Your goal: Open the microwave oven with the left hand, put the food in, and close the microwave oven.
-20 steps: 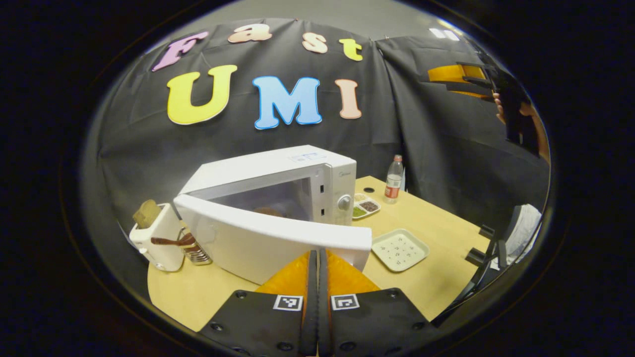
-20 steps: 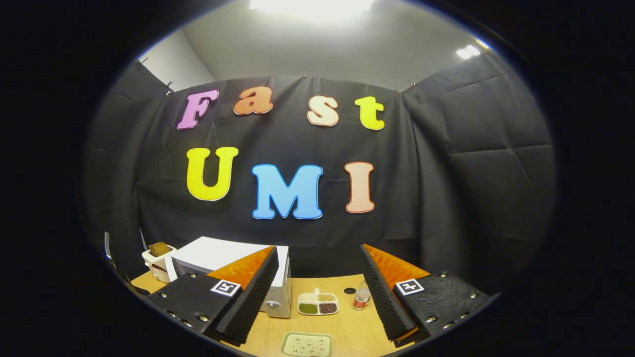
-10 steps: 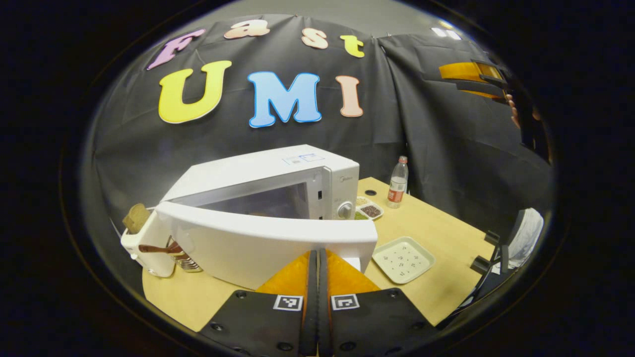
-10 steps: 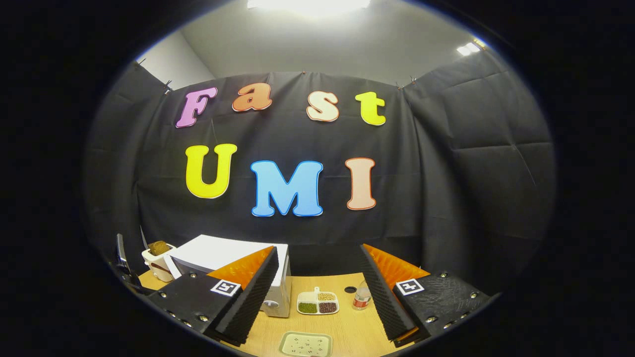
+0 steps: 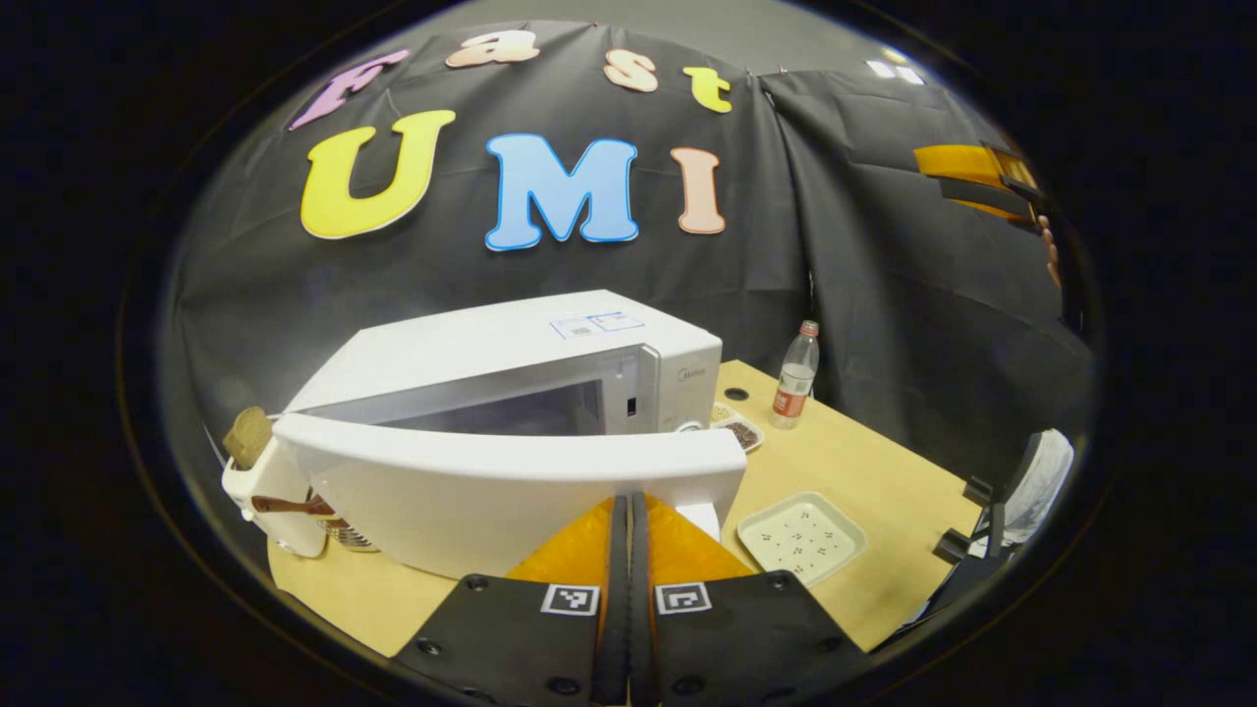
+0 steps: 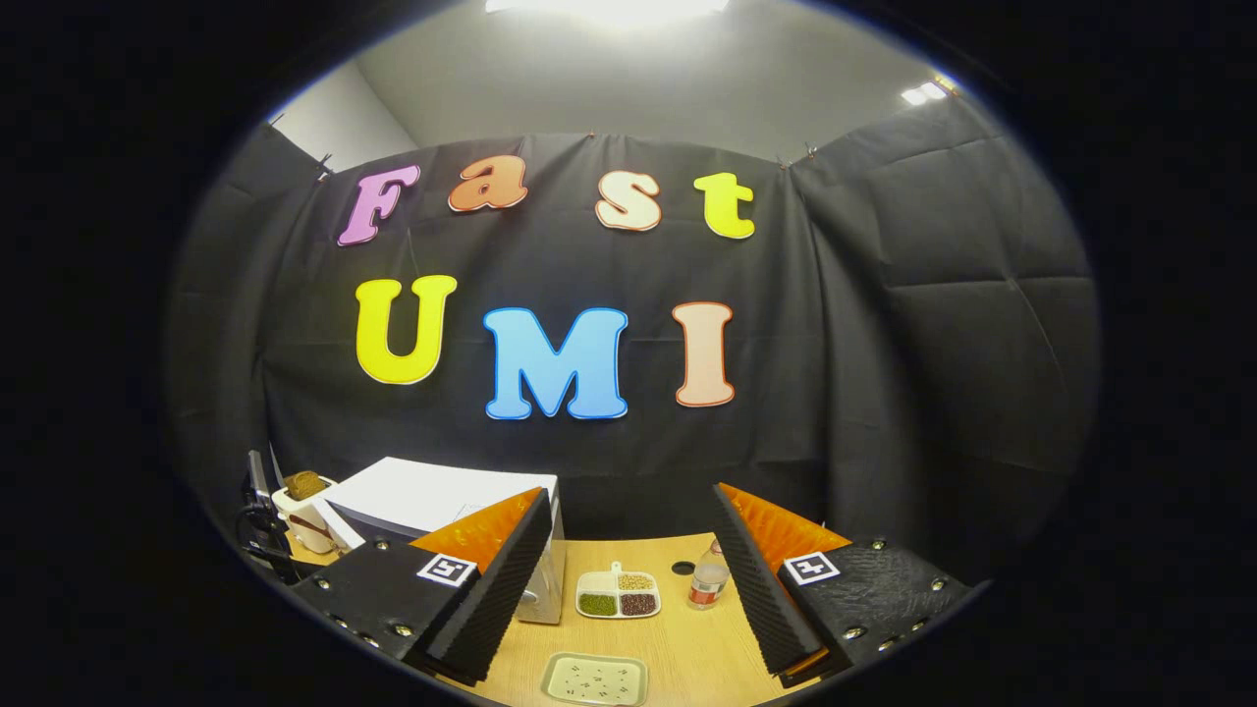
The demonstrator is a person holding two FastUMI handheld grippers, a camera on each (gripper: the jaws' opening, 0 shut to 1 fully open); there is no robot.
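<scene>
The white microwave stands mid-table with its door partly open, leaving a narrow gap. The cavity behind the door is dim and I cannot make out the food in it. My left gripper is shut with nothing between its fingers, and its tips rest against the door's outer face near the free edge. My right gripper is held high and open, with nothing in it. From that height the microwave lies low on the left. That same gripper shows at the upper right of the left gripper view.
A pale square tray lies right of the door. Behind it are a sectioned dish and a water bottle. A white toaster with bread stands left of the microwave. The tabletop ends at the right.
The door has swung closer to the microwave body, with my shut left gripper following against it. The right gripper stays raised and open, tilted a little lower.
</scene>
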